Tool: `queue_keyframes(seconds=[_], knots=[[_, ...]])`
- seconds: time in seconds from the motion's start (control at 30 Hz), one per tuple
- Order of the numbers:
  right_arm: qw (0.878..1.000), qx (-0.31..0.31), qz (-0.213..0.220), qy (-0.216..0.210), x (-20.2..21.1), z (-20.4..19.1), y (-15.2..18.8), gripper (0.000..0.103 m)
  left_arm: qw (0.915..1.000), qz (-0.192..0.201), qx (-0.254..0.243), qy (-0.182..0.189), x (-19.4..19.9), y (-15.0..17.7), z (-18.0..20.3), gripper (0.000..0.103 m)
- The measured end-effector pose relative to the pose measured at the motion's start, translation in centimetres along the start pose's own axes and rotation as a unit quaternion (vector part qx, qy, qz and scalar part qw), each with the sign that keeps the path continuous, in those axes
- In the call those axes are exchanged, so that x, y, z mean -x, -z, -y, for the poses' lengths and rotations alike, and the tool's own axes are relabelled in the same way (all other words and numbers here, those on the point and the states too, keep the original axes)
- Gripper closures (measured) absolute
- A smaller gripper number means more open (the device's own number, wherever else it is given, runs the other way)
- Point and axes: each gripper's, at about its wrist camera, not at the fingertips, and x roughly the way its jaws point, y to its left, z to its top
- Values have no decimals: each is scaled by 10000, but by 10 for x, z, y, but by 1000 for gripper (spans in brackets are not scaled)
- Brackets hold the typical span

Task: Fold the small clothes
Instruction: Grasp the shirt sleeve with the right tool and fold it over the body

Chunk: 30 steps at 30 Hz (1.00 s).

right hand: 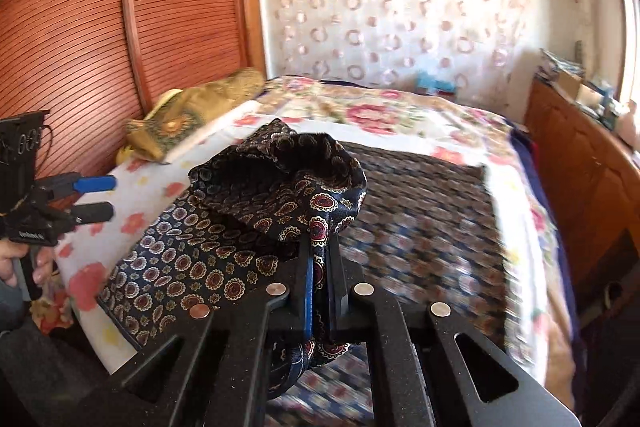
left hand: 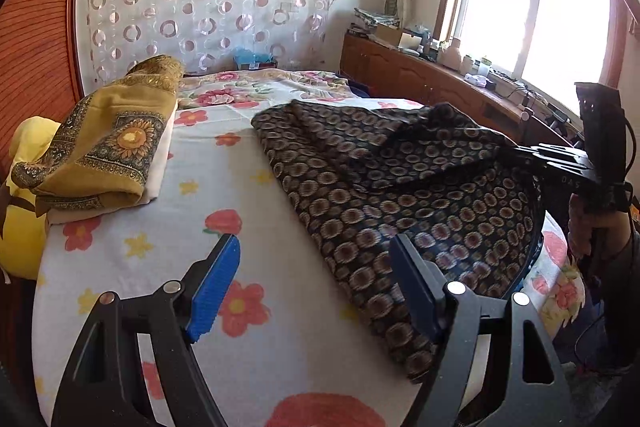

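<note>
- The dark patterned cloth (left hand: 400,195) is lying spread on the bed (left hand: 160,267), one corner being lifted and carried by the right tool (right hand: 318,267), which is clamped on it.
- The left tool (left hand: 316,283) is being held apart above the cloth's near edge.
- A first fold is judged underway; next, the corner is to be laid over and released.
- Faint lettering on the tools is not being read clearly.

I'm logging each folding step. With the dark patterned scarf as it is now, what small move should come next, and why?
Probably carry the right gripper across and lay its pinched corner over the dark patterned scarf, which is half spread on the bed. The left gripper is open and empty, free to pin the near edge.
</note>
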Motion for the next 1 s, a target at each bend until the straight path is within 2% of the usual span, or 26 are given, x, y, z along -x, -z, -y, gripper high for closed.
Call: queue_keyframes(seconds=[0.3, 0.47, 0.6, 0.73, 0.8, 1.0], knots=[[9966, -385, -237, 683, 24, 37, 24, 98, 9999, 136, -78, 3, -5, -8, 14, 25], [9947, -567, -450, 731, 24, 33, 29, 98, 9998, 148, -126, -20, -10, -10, 21, 25], [9945, -432, -417, 862, 28, 27, 19, 90, 9998, 121, -168, -61, -14, -8, 26, 25], [9946, -291, -213, 971, 43, 23, 13, 66, 9999, 61, -130, 21, -17, -7, 30, 25], [9956, -159, -124, 917, 45, 14, 8, 59, 9999, 38, -146, 38, -17, -6, 31, 25], [9974, 323, -190, 617, 23, -20, -15, 51, 9998, 14, -173, 76, -18, -2, 33, 25]])
